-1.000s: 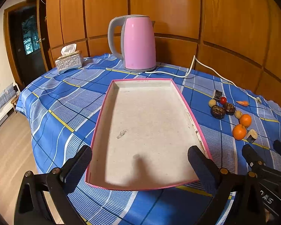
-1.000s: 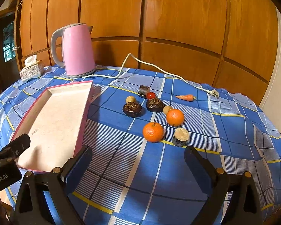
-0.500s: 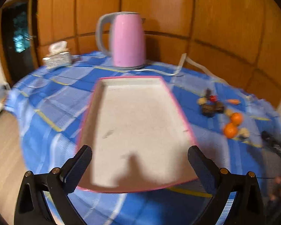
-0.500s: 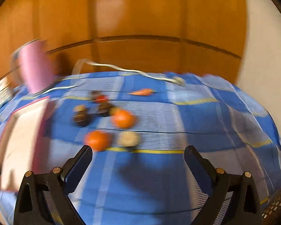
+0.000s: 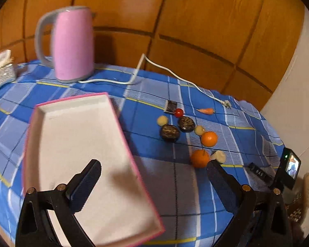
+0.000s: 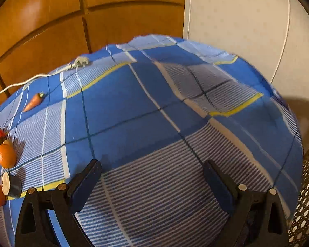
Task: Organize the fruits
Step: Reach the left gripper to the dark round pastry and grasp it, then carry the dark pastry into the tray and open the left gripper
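1. Nothing is packed yet: the pink-rimmed tray (image 5: 41,123) lies bare on the counter (image 5: 146,160), so the task looks to be at its first pick.
2. The fruits sit in a loose cluster to the tray's right, the near orange (image 5: 199,158) touching a pale cut piece (image 5: 218,156), the far orange (image 5: 209,138) just behind.
3. The left tool (image 5: 152,185) is spread wide and holds nothing.
4. The right tool (image 6: 152,183) is likewise wide and bare, aimed at plain cloth, with the fruit at its view's left edge.
5. Next, it likely needs to swing left and descend over one orange.
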Action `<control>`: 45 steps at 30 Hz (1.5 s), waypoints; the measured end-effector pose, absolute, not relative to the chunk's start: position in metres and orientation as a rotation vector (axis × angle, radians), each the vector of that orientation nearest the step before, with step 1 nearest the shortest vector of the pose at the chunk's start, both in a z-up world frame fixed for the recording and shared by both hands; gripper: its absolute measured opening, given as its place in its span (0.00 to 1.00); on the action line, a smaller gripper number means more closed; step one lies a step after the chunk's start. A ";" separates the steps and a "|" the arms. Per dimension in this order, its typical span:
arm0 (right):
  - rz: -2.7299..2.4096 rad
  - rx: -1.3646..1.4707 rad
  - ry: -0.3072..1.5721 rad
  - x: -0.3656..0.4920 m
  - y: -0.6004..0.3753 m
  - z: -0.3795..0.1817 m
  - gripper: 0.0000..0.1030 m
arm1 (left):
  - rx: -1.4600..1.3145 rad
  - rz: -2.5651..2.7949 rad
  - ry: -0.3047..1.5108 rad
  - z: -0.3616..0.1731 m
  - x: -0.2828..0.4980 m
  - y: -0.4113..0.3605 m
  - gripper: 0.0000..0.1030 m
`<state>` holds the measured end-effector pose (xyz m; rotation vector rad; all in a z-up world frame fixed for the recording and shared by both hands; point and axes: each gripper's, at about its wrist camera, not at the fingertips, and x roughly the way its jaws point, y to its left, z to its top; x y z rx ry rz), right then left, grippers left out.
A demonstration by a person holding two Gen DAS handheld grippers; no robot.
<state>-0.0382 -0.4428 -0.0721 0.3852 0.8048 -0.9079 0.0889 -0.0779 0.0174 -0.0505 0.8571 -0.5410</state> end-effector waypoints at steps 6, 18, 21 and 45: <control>-0.890 0.361 0.812 -0.033 -0.439 -0.077 1.00 | 0.029 -0.583 0.977 0.003 0.126 -0.115 0.75; -0.888 0.353 0.809 -0.030 -0.437 -0.076 1.00 | 0.143 -0.598 1.095 -0.036 0.177 -0.183 0.68; -0.887 0.353 0.809 -0.030 -0.437 -0.077 1.00 | 0.173 -0.581 1.100 -0.042 0.187 -0.194 0.64; -0.885 0.358 0.802 -0.028 -0.438 -0.077 1.00 | -0.078 -0.585 0.951 -0.007 0.168 -0.133 0.45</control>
